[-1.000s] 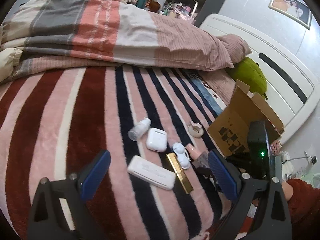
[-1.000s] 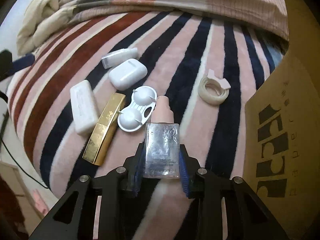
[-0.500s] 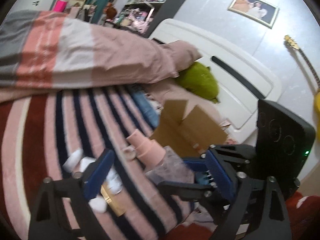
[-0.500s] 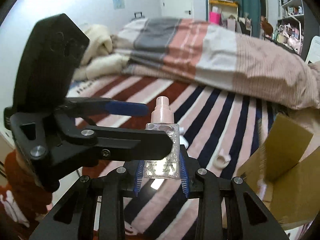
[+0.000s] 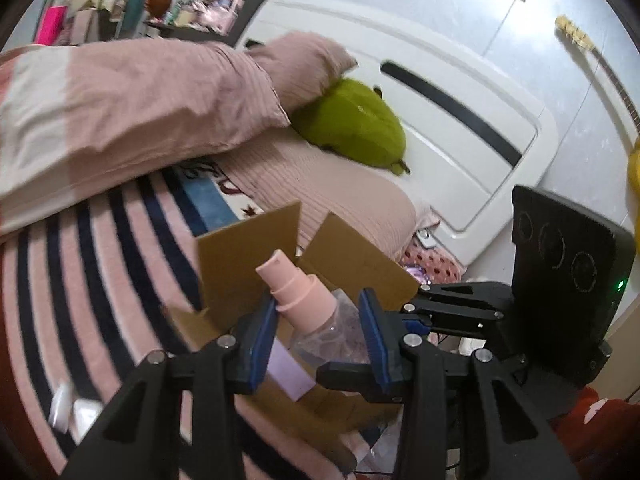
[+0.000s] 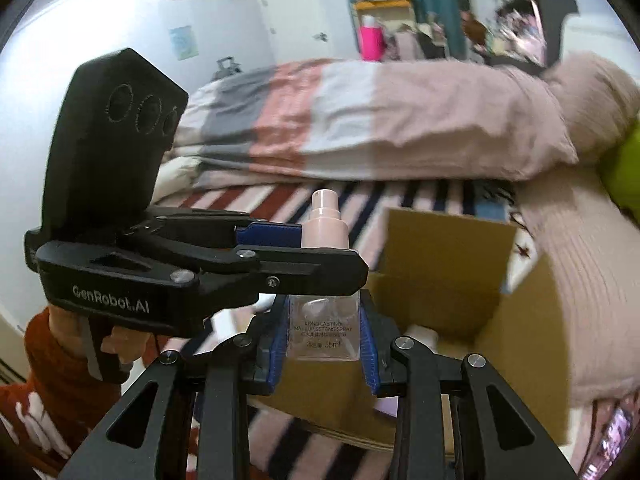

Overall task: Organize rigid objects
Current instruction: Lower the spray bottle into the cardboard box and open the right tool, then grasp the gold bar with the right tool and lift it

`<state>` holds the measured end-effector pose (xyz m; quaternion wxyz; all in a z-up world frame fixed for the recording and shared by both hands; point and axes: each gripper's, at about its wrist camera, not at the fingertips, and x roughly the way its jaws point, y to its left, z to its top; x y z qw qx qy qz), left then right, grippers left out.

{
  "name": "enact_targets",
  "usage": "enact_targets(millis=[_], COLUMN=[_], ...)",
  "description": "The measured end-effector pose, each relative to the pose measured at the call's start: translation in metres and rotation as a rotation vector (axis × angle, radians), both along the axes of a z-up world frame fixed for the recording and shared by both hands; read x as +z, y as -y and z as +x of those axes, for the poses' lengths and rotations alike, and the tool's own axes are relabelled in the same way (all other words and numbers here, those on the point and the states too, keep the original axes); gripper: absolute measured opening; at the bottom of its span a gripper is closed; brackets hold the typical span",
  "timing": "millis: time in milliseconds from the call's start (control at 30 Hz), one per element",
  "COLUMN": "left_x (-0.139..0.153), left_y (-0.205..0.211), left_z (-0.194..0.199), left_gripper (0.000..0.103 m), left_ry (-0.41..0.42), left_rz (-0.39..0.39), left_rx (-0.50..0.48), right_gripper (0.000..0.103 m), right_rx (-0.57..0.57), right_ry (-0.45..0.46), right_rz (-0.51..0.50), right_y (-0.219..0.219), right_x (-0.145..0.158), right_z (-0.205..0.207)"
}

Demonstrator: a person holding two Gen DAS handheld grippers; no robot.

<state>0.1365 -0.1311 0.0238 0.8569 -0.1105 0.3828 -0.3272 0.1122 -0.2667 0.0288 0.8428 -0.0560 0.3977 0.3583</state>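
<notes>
My right gripper [image 6: 323, 342] is shut on a clear setting-spray bottle [image 6: 323, 332] with a pink pump top and holds it upright in the air in front of an open cardboard box [image 6: 448, 276]. My left gripper [image 5: 316, 336] has come around the same bottle [image 5: 316, 312]. Its blue pads [image 5: 262, 332] stand on either side of the pink neck with a small gap, so it is open. From the right wrist view the left gripper [image 6: 296, 244] reaches in from the left across the bottle's neck.
The box [image 5: 248, 264] stands on the striped blanket [image 5: 80, 280] near the white headboard [image 5: 460, 120]. A green plush [image 5: 352, 128] and a pink duvet [image 5: 140, 100] lie behind. White items [image 5: 72, 408] stay on the blanket at the lower left.
The right gripper lifted the spray bottle off the blanket and carried it up by the box. The left gripper swung right and narrowed its jaws around the bottle's neck.
</notes>
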Motion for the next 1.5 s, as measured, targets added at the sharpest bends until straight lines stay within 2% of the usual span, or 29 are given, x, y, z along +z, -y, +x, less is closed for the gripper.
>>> enact_targets(millis=[200, 333, 433, 500, 567, 633, 700, 733, 867, 1000, 1100, 1200, 1400, 1500], left_x=[-0.018, -0.025, -0.026, -0.024, -0.015, -0.003, 0.012, 0.021, 0.039, 0.035, 0.019, -0.003, -0.058, -0.075], left_y=[0.034, 0.036, 0.038, 0.039, 0.034, 0.022, 0.002, -0.013, -0.066, -0.120, -0.152, -0.178, -0.213, -0.221], left_z=[0.022, 0.021, 0.020, 0.021, 0.015, 0.007, -0.005, -0.016, -0.050, -0.083, -0.101, -0.116, -0.130, -0.131], left_gripper=[0.038, 0.038, 0.040, 0.054, 0.064, 0.071, 0.078, 0.079, 0.085, 0.087, 0.088, 0.088, 0.088, 0.088], left_ry=[-0.080, -0.105, -0.116, -0.116, -0.089, -0.050, -0.010, 0.017, 0.076, 0.093, 0.088, 0.070, 0.019, -0.002], left_rz=[0.102, 0.143, 0.159, 0.155, 0.167, 0.167, 0.146, 0.143, 0.164, 0.186, 0.215, 0.214, 0.187, 0.158], left_rx=[-0.029, -0.017, -0.010, -0.008, 0.024, 0.061, 0.098, 0.126, 0.232, 0.327, 0.389, 0.424, 0.448, 0.443], right_gripper=[0.027, 0.027, 0.027, 0.027, 0.028, 0.029, 0.040, 0.042, 0.043, 0.044, 0.045, 0.045, 0.045, 0.044], right_rx=[0.000, 0.028, 0.002, -0.024, -0.036, -0.041, -0.033, -0.021, 0.049, 0.149, 0.205, 0.233, 0.178, 0.145], right_ry=[-0.113, -0.154, -0.174, -0.162, -0.154, -0.134, -0.110, -0.092, -0.030, -0.027, -0.062, -0.141, -0.334, -0.350], right_rz=[-0.096, -0.171, -0.235, -0.276, -0.275, -0.270, -0.264, -0.257, -0.236, -0.176, -0.156, -0.153, -0.220, -0.292], right_y=[0.008, 0.004, 0.003, 0.003, 0.006, 0.006, 0.004, 0.000, -0.031, -0.077, -0.113, -0.143, -0.177, -0.187], right_x=[-0.021, -0.029, -0.033, -0.033, -0.028, -0.018, -0.009, -0.003, 0.015, 0.017, -0.001, -0.039, -0.127, -0.157], right_z=[0.034, 0.038, 0.042, 0.044, 0.038, 0.029, 0.018, 0.010, -0.018, -0.044, -0.057, -0.062, -0.050, -0.043])
